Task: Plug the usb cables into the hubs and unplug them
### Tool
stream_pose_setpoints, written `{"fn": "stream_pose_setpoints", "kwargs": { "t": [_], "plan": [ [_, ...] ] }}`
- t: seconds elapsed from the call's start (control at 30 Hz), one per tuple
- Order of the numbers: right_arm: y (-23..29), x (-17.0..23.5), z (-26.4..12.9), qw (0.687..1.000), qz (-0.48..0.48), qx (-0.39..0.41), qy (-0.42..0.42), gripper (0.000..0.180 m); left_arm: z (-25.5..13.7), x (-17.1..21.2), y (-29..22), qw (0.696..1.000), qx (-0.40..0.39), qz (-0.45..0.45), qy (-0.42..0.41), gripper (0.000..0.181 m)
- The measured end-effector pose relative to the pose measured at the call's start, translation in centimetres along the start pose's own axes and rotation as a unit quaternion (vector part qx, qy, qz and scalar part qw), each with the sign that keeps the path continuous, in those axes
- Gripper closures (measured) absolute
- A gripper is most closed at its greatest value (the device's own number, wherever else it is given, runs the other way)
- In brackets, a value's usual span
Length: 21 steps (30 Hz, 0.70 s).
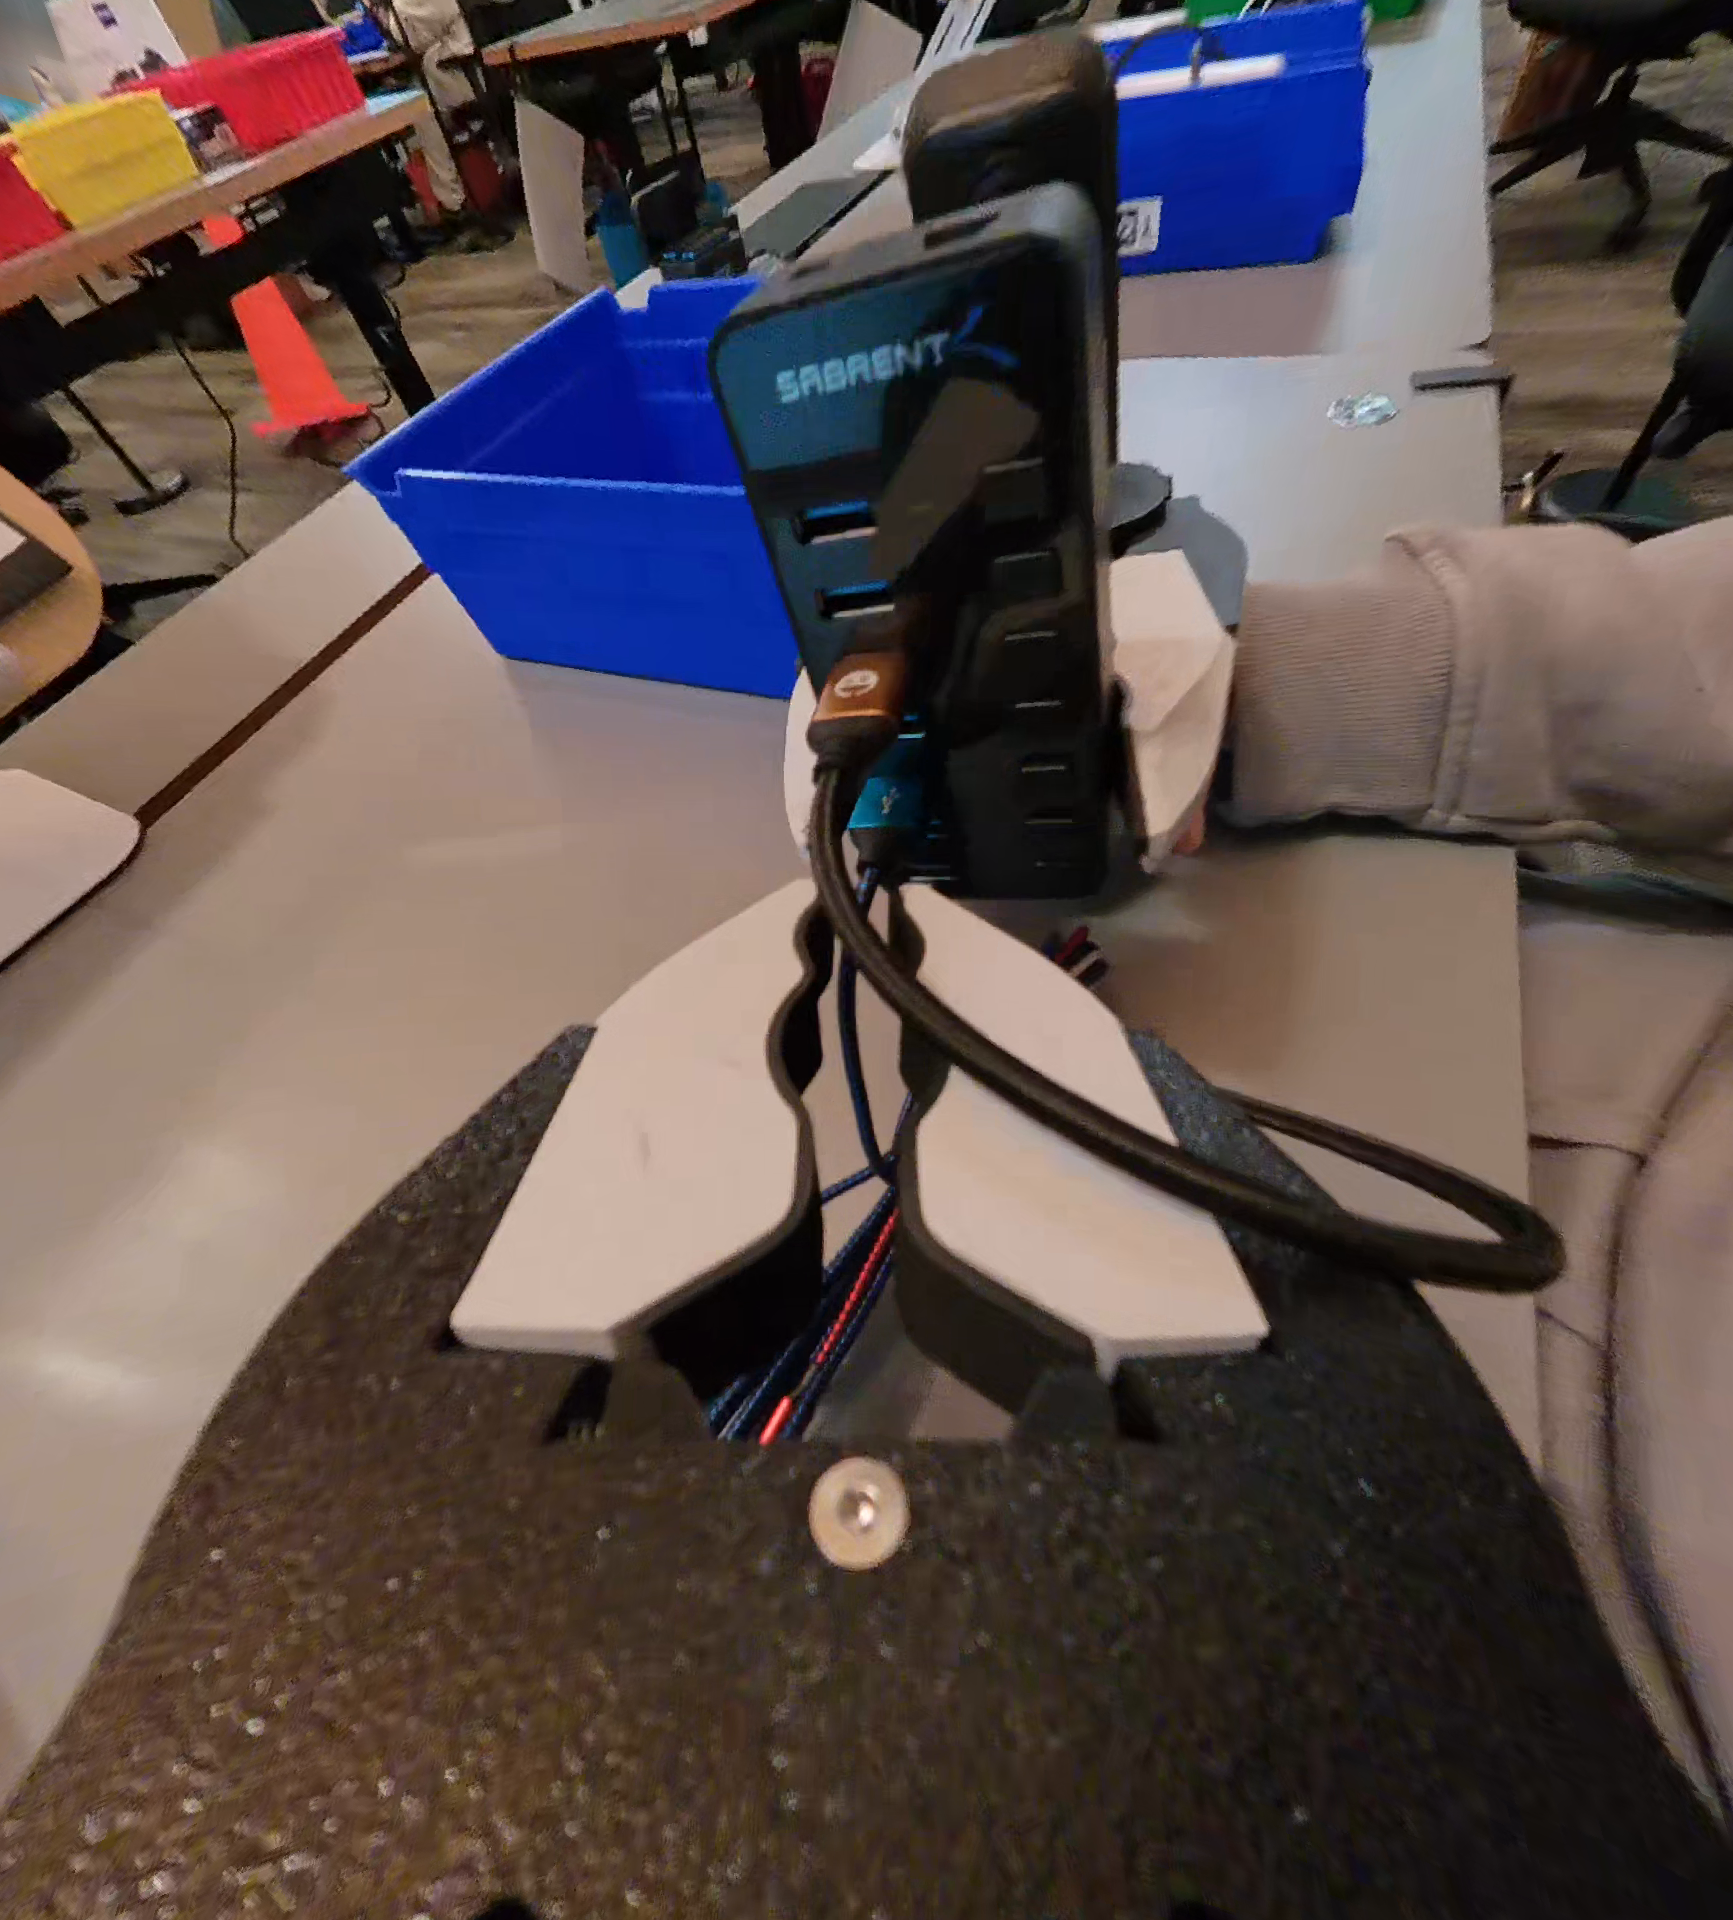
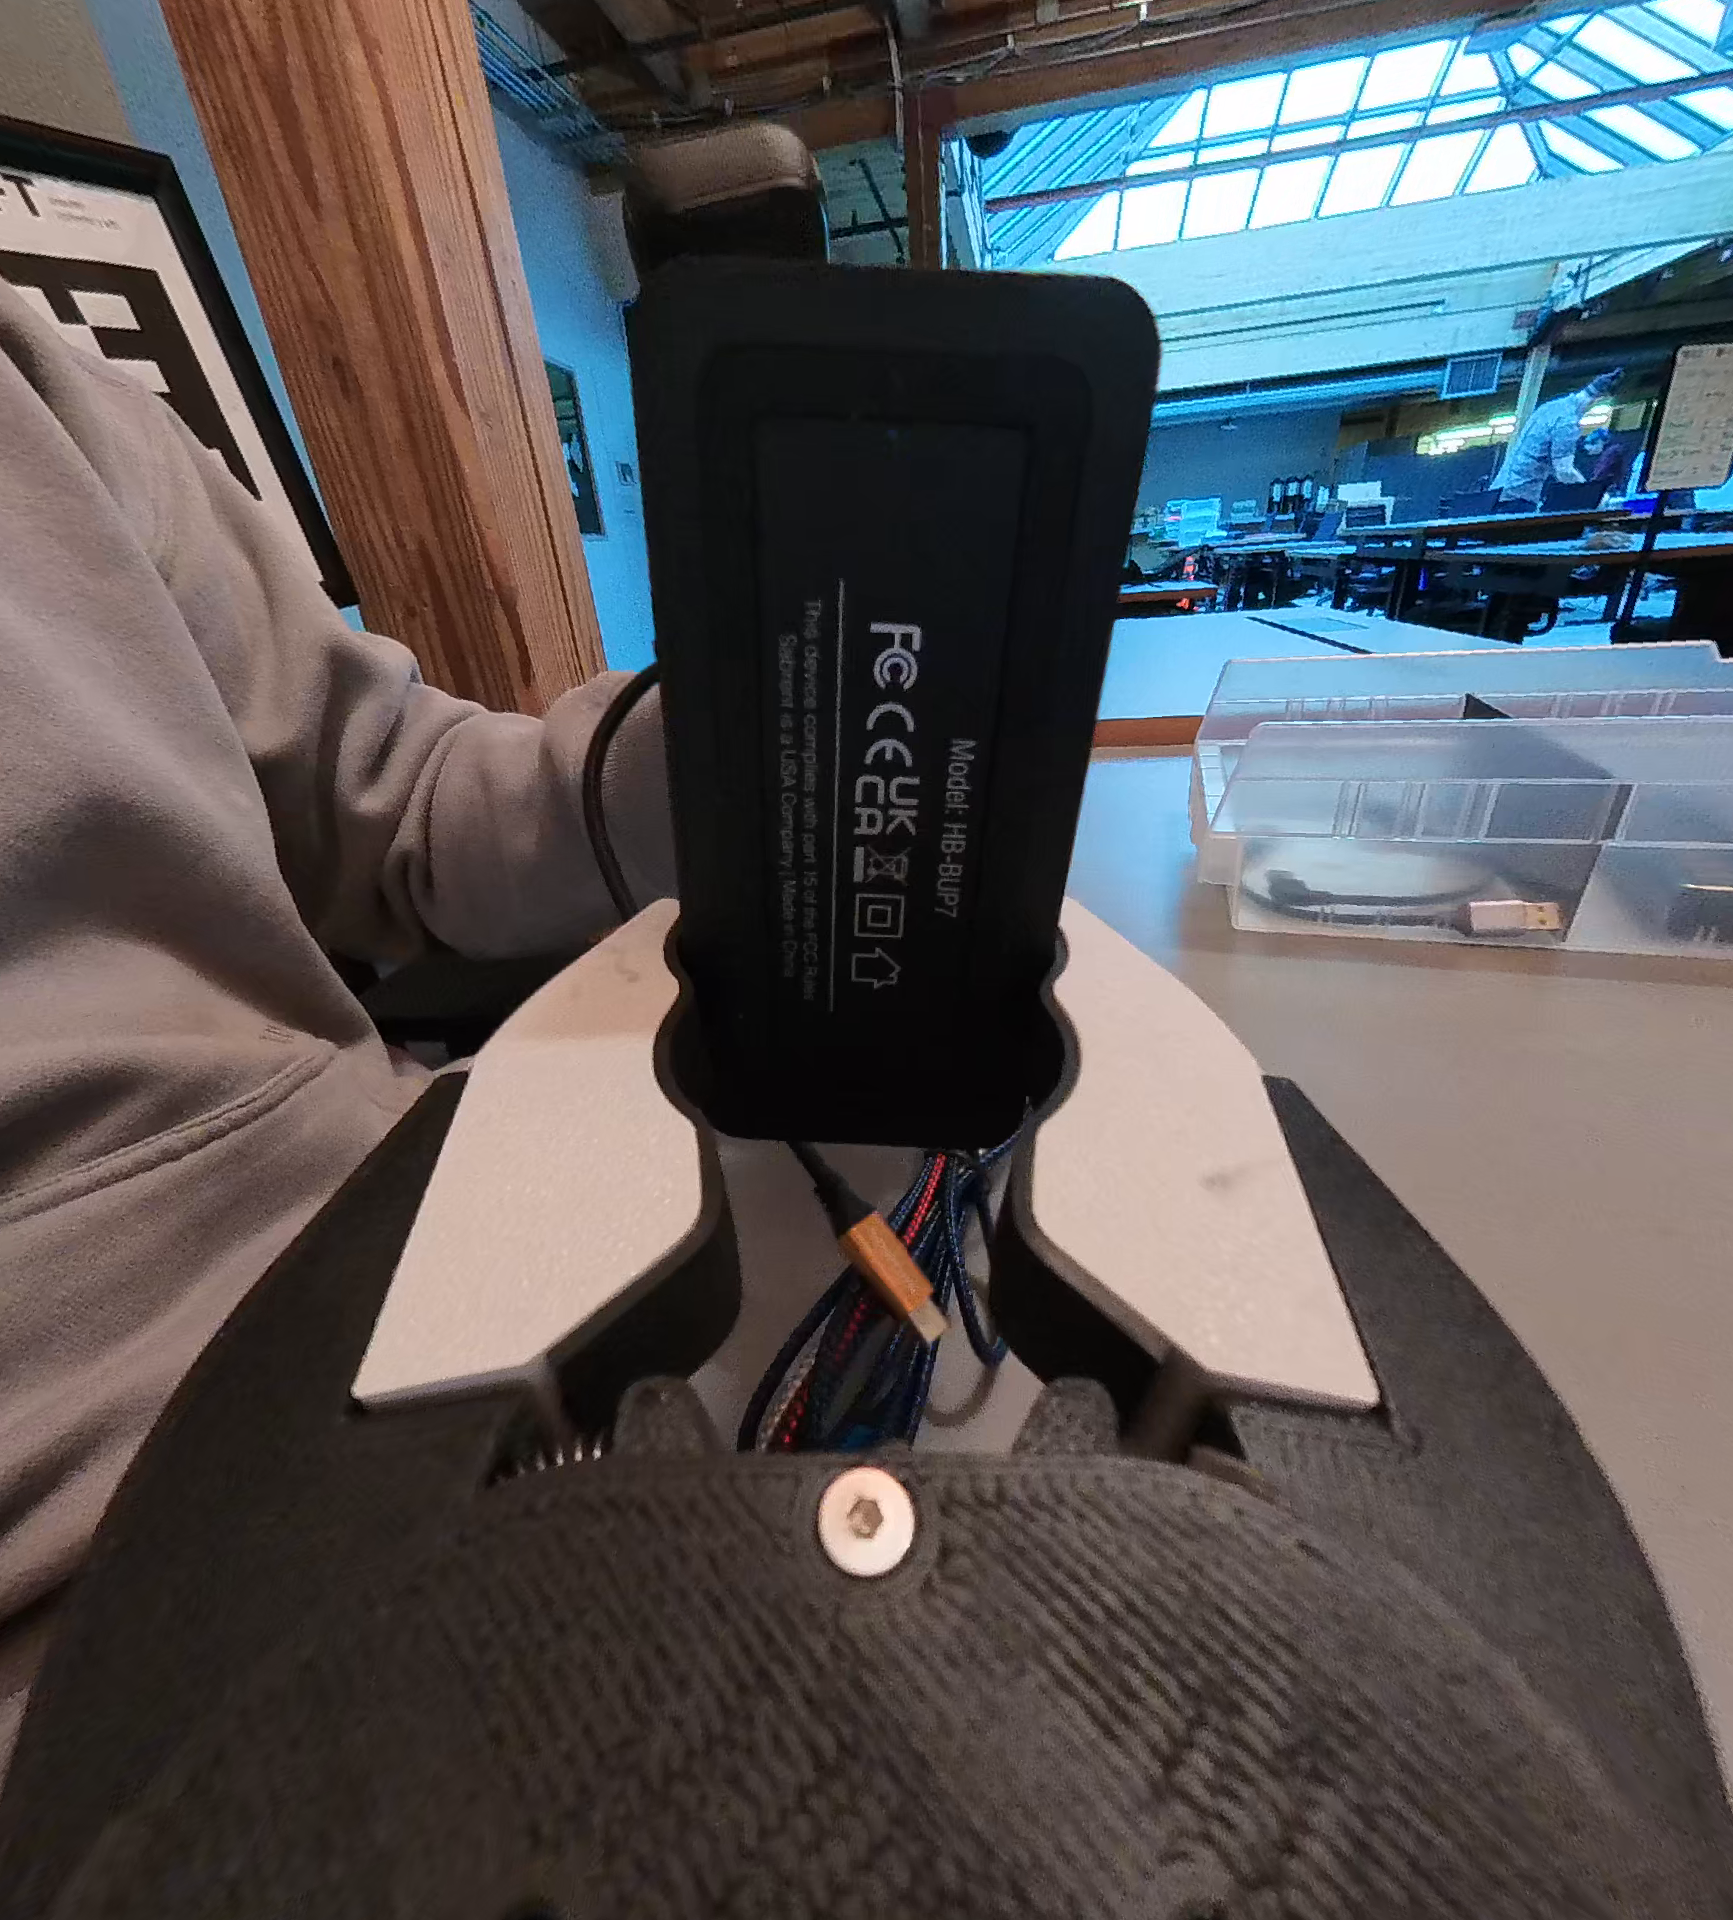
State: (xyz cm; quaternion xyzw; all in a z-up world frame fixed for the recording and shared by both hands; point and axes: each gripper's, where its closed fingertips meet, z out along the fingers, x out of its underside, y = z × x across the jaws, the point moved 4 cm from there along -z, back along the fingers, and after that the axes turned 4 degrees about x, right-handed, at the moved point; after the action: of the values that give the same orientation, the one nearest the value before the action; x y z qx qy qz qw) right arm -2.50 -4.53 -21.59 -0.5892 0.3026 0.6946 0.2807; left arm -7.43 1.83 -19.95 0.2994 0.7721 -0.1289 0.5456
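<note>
Currently the black USB hub point(image 2: 893, 707) is held upright at frame centre in the right wrist view, clamped at its lower end between the right gripper point(image 2: 867, 1023) fingers; the jaws are closed part-way onto the hub's sides, its labelled back facing the camera. Below it, a bundle of braided cables point(image 2: 872, 1340) and a loose orange-shelled plug point(image 2: 888, 1278) hang between the fingers.

In the left wrist view the same hub point(image 1: 924, 582) is seen port side on, upper centre. An orange-shelled plug point(image 1: 851, 696) and a blue plug point(image 1: 888, 805) are seated in its left column of ports. The black cable point(image 1: 1101, 1132) loops over the left gripper point(image 1: 857, 935), whose jaws stand narrowly apart around the cables; whether they are pinched cannot be told. A blue bin point(image 1: 571, 520) sits on the grey table point(image 1: 322, 935), upper left.
</note>
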Motion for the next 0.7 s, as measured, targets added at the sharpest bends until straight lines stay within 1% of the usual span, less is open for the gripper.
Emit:
{"fn": "stream_pose_setpoints", "kwargs": {
  "t": [0.03,0.07,0.23,0.5,0.53,0.57,0.6,0.7],
  "plan": [
    [0.0,0.0,0.0,1.0,0.001,-0.001,0.001,0.12,0.2,0.2,0.1,1.0,-0.005,0.002,0.005,0.17],
    [0.0,0.0,0.0,1.0,0.002,-0.001,0.001,0.12,0.3,0.2,0.0,1.0,-0.004,0.003,0.0,0.175],
    [0.0,0.2,0.2,1.0,0.001,-0.001,0.011,0.12,0.0,0.2,-0.1,1.0,0.006,0.002,-0.014,0.175],
    [0.2,0.3,0.3,1.0,0.002,-0.008,0.017,0.12,-0.2,0.1,-0.3,0.996,0.048,-0.052,-0.05,0.174],
    [0.2,0.4,0.4,1.0,0.002,-0.009,0.023,0.12,-0.2,-0.1,-0.3,0.995,0.049,-0.062,-0.059,0.174],
    [0.2,0.5,0.6,1.0,0.0,-0.008,0.03,0.12,-0.2,-0.4,-0.4,0.994,0.057,-0.069,-0.068,0.18],
    [0.2,0.5,0.7,1.0,0.001,-0.009,0.029,0.12,0.0,-0.5,-0.8,0.993,0.073,-0.07,-0.064,0.181],
    [0.2,0.3,0.4,1.0,0.002,-0.01,0.016,0.12,0.2,-0.7,-0.9,0.997,0.051,-0.029,-0.043,0.181]
  ]
}}
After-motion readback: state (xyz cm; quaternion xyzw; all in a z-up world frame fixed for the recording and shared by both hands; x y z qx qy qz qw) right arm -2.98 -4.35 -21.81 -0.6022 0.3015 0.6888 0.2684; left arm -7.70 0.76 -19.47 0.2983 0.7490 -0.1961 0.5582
